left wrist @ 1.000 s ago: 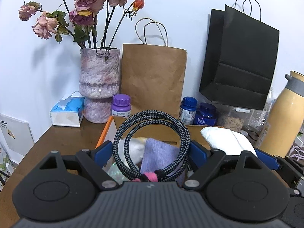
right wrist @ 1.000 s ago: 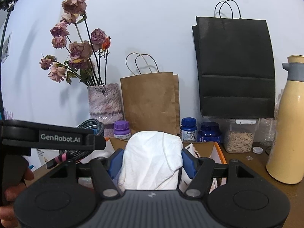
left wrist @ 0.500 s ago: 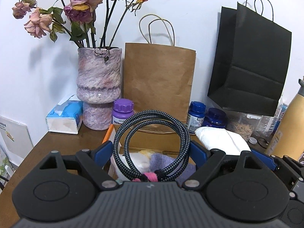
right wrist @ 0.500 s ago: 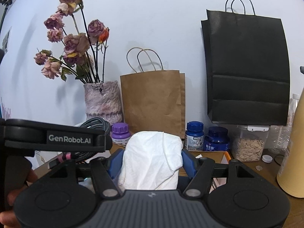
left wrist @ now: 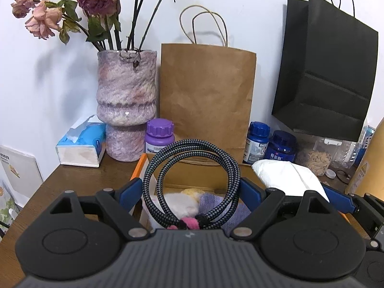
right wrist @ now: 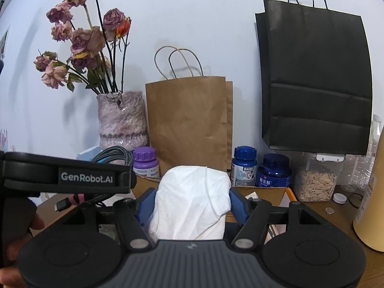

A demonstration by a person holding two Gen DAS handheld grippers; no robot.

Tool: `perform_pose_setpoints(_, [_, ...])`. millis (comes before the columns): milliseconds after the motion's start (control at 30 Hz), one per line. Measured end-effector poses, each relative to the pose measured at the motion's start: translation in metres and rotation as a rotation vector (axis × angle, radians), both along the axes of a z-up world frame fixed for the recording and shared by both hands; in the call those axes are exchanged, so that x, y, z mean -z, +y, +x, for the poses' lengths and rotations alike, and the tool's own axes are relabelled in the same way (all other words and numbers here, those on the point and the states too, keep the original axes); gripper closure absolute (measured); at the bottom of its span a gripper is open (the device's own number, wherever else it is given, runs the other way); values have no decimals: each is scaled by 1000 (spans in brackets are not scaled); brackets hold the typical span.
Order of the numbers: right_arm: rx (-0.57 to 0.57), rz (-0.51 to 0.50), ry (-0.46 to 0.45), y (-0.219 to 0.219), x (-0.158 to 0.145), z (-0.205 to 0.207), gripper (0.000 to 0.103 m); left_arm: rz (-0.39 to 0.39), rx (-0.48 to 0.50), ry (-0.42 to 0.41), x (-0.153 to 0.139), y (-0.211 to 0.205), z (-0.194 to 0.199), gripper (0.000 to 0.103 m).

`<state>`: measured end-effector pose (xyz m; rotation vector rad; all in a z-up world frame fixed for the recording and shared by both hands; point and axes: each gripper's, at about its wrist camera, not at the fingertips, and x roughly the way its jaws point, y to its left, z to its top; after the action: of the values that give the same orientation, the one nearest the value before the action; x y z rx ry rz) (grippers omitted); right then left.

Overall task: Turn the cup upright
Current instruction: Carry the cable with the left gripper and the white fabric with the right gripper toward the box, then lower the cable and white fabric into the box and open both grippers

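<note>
Clutter along a white wall at the back of a brown wooden table (left wrist: 96, 175): mottled pink vase (left wrist: 127, 100) of dried roses, tissue box (left wrist: 81, 144), brown paper bag (left wrist: 206, 96), black paper bag (left wrist: 328, 72), pill bottles (left wrist: 258, 141), with an open cardboard box (left wrist: 139, 168) nearer. Pinched a coiled braided cable (left wrist: 192, 142) between the left gripper (left wrist: 192, 187) fingers above that box, and squeezed a crumpled white bundle (right wrist: 192, 206) between the right gripper (right wrist: 192, 192) fingers. Could not make out the cup in either view.
</note>
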<state>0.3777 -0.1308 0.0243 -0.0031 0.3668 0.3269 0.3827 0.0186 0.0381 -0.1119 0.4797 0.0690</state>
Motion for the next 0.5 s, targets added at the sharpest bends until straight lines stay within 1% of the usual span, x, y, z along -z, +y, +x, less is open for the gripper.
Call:
perform_pose_setpoints(100, [4, -3, 7, 0, 3, 2, 38, -4, 12, 13, 3, 0, 2, 14])
perform_pose_setpoints(133, [4, -4, 12, 0, 4, 3, 37, -11, 13, 24, 4, 1, 4, 14])
perform_pose_setpoints(167, [3, -6, 17, 0, 5, 4, 35, -13, 14, 27, 4, 1, 4, 11])
perform_pose_setpoints(200, [7, -11, 25, 0, 6, 5, 31, -12, 14, 25, 4, 2, 4, 8])
perform_pose_setpoints(233, [12, -14, 27, 0, 7, 5, 25, -13, 8, 19, 3, 3, 3, 0])
perform_pose_setpoints(267, [20, -16, 31, 0, 8, 6, 20, -16, 2, 7, 2, 3, 1, 0])
perform_pose_setpoints(300, [28, -15, 33, -1, 9, 6, 11, -17, 0, 4, 1, 4, 0, 0])
perform_pose_setpoints(333, [32, -12, 33, -2, 9, 7, 3, -20, 2, 6, 1, 4, 0, 0])
perform_pose_setpoints(400, [35, -2, 34, -5, 8, 7, 0, -26, -2, 9, 0, 5, -1, 0])
perform_pose_setpoints(500, [35, 5, 36, -6, 7, 6, 0, -21, -5, 13, 0, 4, -2, 0])
